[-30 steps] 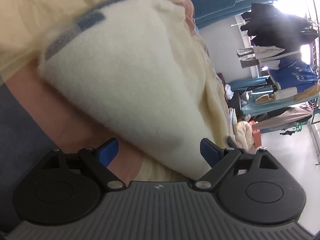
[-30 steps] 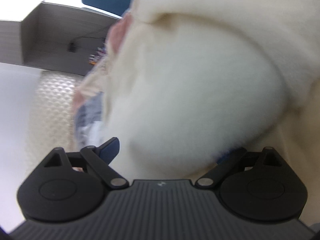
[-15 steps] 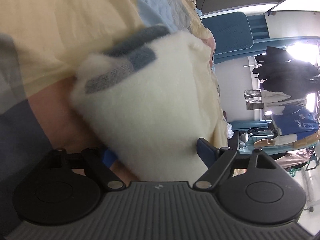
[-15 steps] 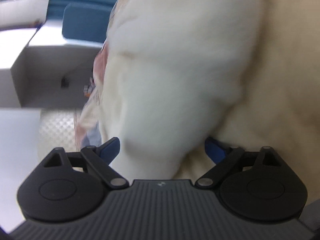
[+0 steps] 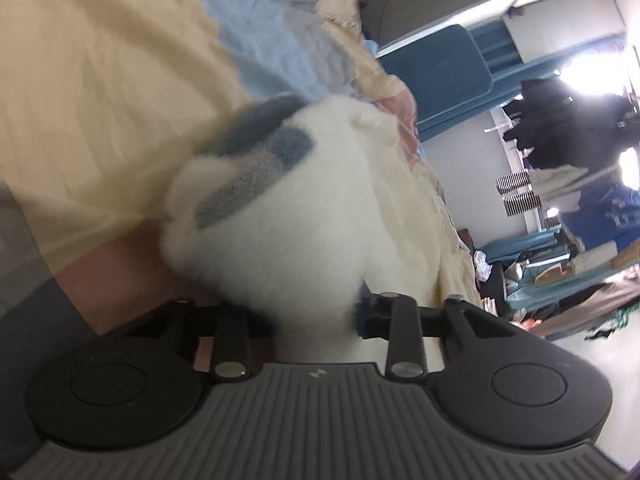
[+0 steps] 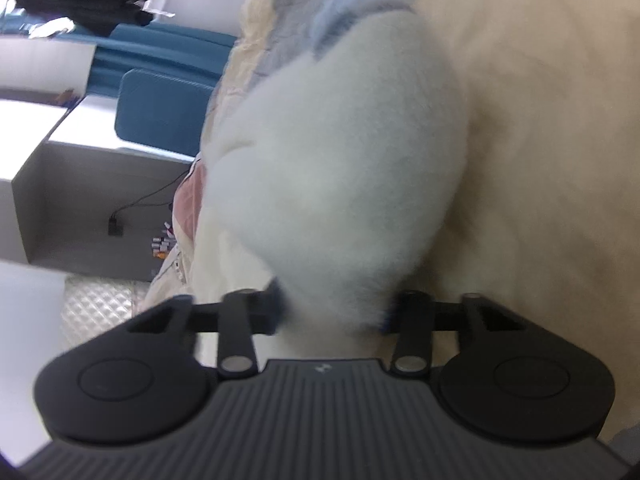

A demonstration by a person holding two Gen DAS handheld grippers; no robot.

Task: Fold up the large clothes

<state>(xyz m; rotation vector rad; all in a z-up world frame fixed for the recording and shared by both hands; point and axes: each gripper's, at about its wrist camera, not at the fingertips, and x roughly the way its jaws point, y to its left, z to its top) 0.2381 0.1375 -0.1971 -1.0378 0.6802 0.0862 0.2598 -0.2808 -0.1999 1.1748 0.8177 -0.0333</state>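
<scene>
Left tool (image 5: 316, 320), lower centre of frame: jaws closing, clamped on a bunched fold of the fuzzy white garment (image 5: 288, 232), which fills mid-frame over a yellow bedspread (image 5: 100, 92). Right tool (image 6: 334, 314), lower centre: jaws closing, clamped on another fold of the fuzzy white garment (image 6: 340, 168).
</scene>
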